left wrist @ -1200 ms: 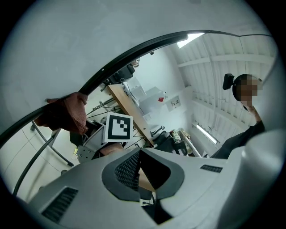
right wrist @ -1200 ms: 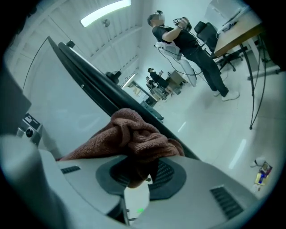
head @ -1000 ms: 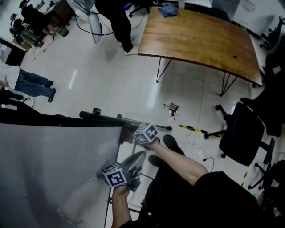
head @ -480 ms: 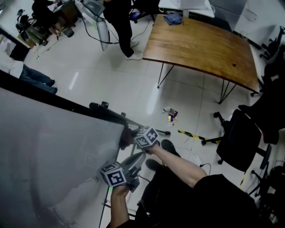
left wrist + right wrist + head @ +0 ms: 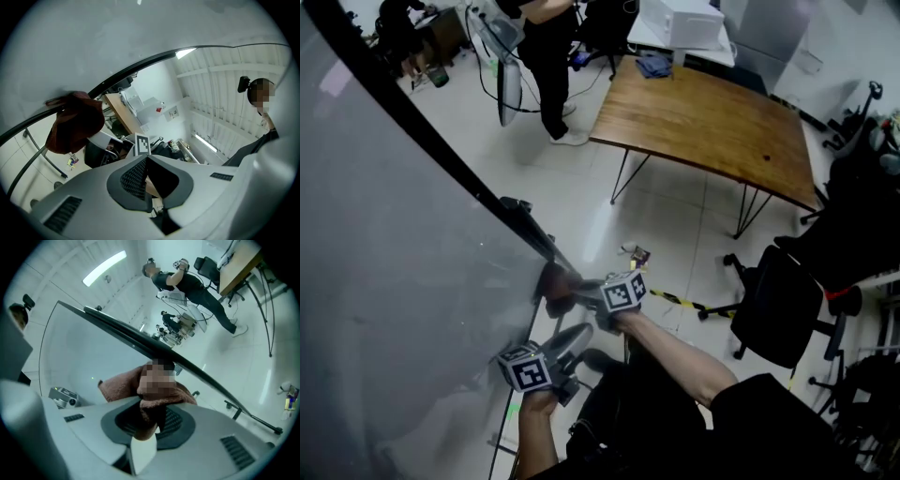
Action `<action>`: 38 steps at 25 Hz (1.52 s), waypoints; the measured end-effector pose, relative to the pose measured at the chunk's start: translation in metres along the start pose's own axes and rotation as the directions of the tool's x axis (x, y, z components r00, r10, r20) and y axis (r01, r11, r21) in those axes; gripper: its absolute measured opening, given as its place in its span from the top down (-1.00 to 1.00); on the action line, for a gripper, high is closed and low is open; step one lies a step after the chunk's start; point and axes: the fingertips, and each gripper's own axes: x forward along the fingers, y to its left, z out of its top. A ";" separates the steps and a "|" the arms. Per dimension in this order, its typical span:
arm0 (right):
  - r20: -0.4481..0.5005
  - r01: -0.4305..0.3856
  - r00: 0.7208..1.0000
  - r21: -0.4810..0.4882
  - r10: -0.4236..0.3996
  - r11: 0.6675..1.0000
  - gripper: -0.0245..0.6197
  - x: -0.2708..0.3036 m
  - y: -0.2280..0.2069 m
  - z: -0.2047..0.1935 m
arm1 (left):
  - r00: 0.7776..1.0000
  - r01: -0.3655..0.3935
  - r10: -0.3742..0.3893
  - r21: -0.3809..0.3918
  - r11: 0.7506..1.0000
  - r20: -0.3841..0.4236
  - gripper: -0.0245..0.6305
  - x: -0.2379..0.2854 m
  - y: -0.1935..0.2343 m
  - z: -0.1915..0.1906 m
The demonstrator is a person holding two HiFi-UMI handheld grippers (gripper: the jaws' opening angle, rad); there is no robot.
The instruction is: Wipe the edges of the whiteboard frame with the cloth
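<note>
Closest to me, my left gripper [image 5: 577, 332] hangs just beside the whiteboard [image 5: 394, 272] with its jaws together and nothing between them. In its own view the tips [image 5: 146, 157] meet, pointing up towards the board's dark frame [image 5: 140, 65].

Just beyond it, my right gripper [image 5: 572, 287] has its jaws clamped on the brown cloth [image 5: 553, 279]. The right gripper view shows the cloth [image 5: 119, 384] bunched between the jaws and pressed up against the black frame [image 5: 126, 336]. From the head view, the cloth sits at the frame's [image 5: 441, 150] lower end, at the board's corner. The left gripper view shows the same cloth [image 5: 75, 123] wrapped over the edge.

Farther out on the white tiled floor [image 5: 666, 216], a black office chair [image 5: 773, 305] stands to the right. Beyond it is a wooden desk [image 5: 712, 122] on thin metal legs. A person [image 5: 546, 66] in dark clothes stands near the desk's left end.
</note>
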 end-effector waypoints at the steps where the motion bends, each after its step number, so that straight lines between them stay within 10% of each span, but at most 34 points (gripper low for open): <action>1: 0.023 -0.009 1.000 0.002 0.009 1.000 0.70 -0.007 0.010 0.007 | 1.000 0.015 -0.015 0.001 1.000 0.001 0.96 -0.001 -0.004 0.000; 21: 0.250 -0.227 0.948 0.091 0.198 0.970 0.70 -0.122 0.144 0.056 | 0.981 0.099 -0.110 0.077 0.992 0.157 0.96 -0.005 -0.090 0.030; 38: 0.158 -0.390 0.912 0.047 0.378 0.920 0.70 -0.183 0.204 0.064 | 0.934 0.080 -0.087 0.034 0.996 0.345 0.96 0.021 -0.142 0.011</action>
